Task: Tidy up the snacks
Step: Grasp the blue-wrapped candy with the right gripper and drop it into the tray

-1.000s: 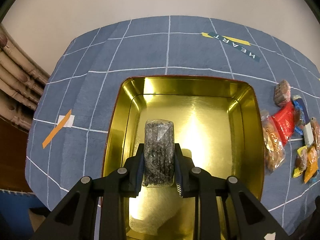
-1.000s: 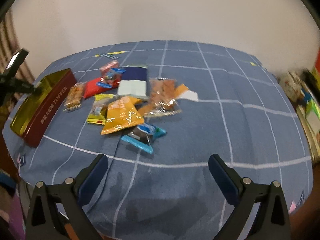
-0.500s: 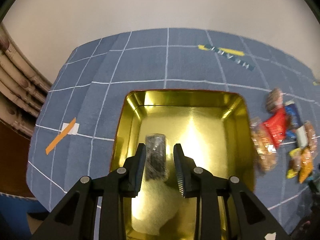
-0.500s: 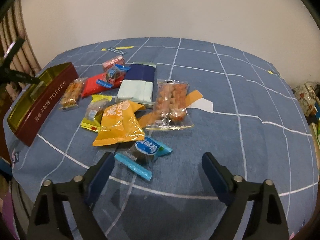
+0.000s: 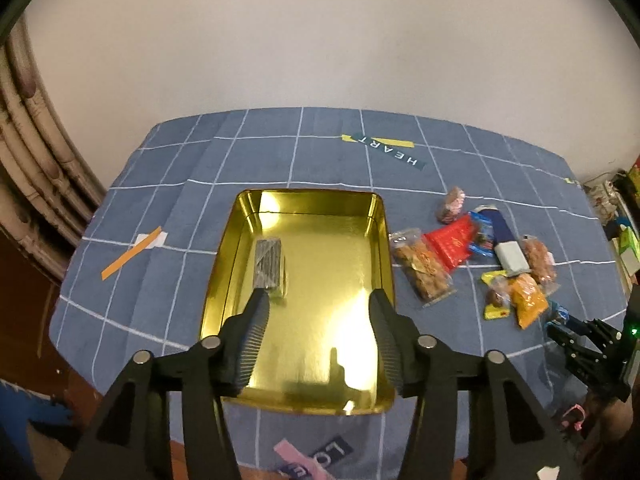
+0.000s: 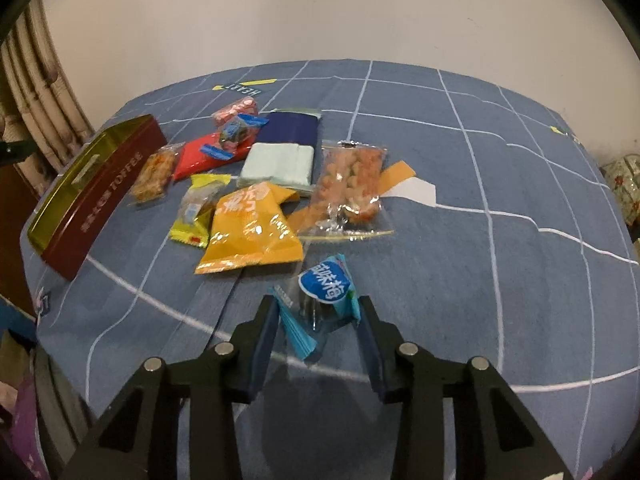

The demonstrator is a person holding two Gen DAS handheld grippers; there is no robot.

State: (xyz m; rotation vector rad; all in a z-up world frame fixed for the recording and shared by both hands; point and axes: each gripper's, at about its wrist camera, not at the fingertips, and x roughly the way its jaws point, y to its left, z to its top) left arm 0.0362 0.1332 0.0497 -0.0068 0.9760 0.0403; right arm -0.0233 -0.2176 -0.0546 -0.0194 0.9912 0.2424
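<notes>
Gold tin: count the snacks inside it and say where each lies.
1. A dark packet lies flat on the tin's floor by its left wall, just beyond the left gripper's open fingers. None seems hidden.

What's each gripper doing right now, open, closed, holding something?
Left gripper: open, empty, above the gold tin.
Right gripper: open, straddling the blue plum candy packet, not clamped.

The tin (image 5: 384, 240) is metal, mirror-glossy gold inside, with satin dark-red paint outside (image 6: 100, 196). The tablecloth (image 6: 460, 184) is matt blue cloth, softly creased. The snack packets are shiny plastic film – clear on the nut bag (image 6: 350, 184), crinkled and opaque on the orange pouch (image 6: 250, 228). The gripper fingers (image 5: 256, 320) look matt black plastic with ribbed pads.
</notes>
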